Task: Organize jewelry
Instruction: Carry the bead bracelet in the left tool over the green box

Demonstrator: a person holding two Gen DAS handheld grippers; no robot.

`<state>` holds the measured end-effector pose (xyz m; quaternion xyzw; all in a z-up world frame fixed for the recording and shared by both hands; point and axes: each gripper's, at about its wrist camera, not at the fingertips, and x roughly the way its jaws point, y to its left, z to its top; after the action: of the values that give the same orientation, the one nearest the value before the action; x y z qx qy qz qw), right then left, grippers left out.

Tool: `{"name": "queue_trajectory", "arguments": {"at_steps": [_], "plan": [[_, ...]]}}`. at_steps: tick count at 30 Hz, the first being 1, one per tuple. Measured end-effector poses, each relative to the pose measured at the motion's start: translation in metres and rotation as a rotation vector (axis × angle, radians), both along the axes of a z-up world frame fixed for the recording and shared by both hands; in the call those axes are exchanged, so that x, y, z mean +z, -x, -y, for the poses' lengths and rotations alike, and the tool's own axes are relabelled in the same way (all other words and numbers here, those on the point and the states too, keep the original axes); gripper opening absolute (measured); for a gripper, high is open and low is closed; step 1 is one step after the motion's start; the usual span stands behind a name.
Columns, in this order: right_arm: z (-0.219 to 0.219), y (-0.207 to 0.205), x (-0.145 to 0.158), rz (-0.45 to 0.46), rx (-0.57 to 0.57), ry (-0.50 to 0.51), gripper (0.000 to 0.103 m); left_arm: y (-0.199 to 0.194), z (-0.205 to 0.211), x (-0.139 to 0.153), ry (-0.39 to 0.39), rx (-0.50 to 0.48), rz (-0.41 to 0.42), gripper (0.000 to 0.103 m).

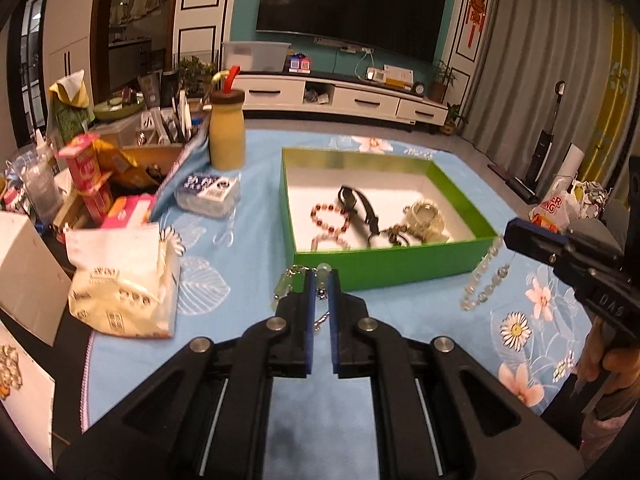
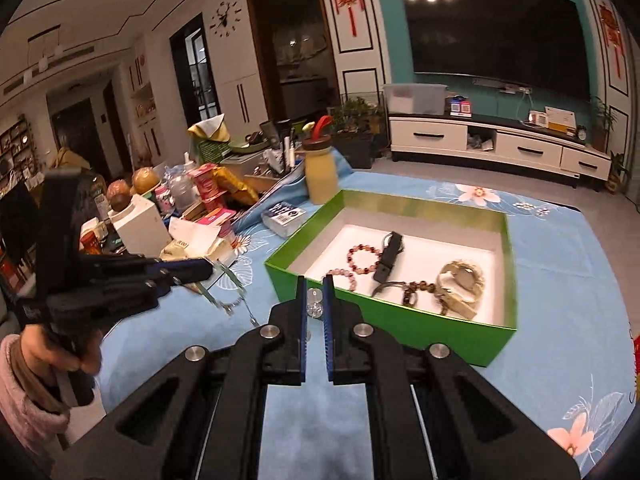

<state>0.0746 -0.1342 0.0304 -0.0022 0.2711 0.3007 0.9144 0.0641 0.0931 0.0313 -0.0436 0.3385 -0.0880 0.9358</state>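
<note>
A green box (image 1: 392, 268) (image 2: 404, 322) with a white floor stands on the blue floral cloth. It holds a red bead bracelet (image 1: 330, 212) (image 2: 362, 258), a pink bead bracelet (image 2: 344, 276), a black strap (image 1: 360, 208) (image 2: 390, 256), brown beads (image 2: 416, 292) and a gold watch (image 1: 426, 214) (image 2: 460, 284). My left gripper (image 1: 323, 276) (image 2: 206, 267) is shut on a pale green pendant chain (image 1: 286, 282) (image 2: 224, 286), just short of the box's near wall. My right gripper (image 2: 314, 284) (image 1: 508, 232) is shut on a clear bead bracelet (image 1: 482, 278) (image 2: 315, 302) that hangs beside the box's corner.
A yellow bottle (image 1: 227, 136) (image 2: 320, 176) stands behind the box's left corner. A small tissue packet (image 1: 208, 194) and a large soft tissue pack (image 1: 124, 284) lie to the left, before a heap of boxes and snacks (image 1: 92, 176). A hand (image 2: 60, 356) holds the left gripper.
</note>
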Motion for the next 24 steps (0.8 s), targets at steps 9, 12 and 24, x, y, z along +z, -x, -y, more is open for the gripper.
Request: {"name": "queue_trajectory", "arguments": {"at_steps": [9, 12, 24], "plan": [[0.034, -0.002, 0.011, 0.022, -0.062, -0.045, 0.007, -0.006, 0.016, 0.035, -0.001, -0.021, 0.051, 0.006], [0.04, -0.003, 0.013, 0.028, -0.072, -0.054, 0.007, -0.011, 0.023, 0.044, -0.009, -0.029, 0.066, 0.006], [0.056, -0.016, 0.018, 0.038, -0.109, -0.052, 0.007, -0.04, 0.045, 0.063, 0.001, -0.061, 0.09, 0.006]]}}
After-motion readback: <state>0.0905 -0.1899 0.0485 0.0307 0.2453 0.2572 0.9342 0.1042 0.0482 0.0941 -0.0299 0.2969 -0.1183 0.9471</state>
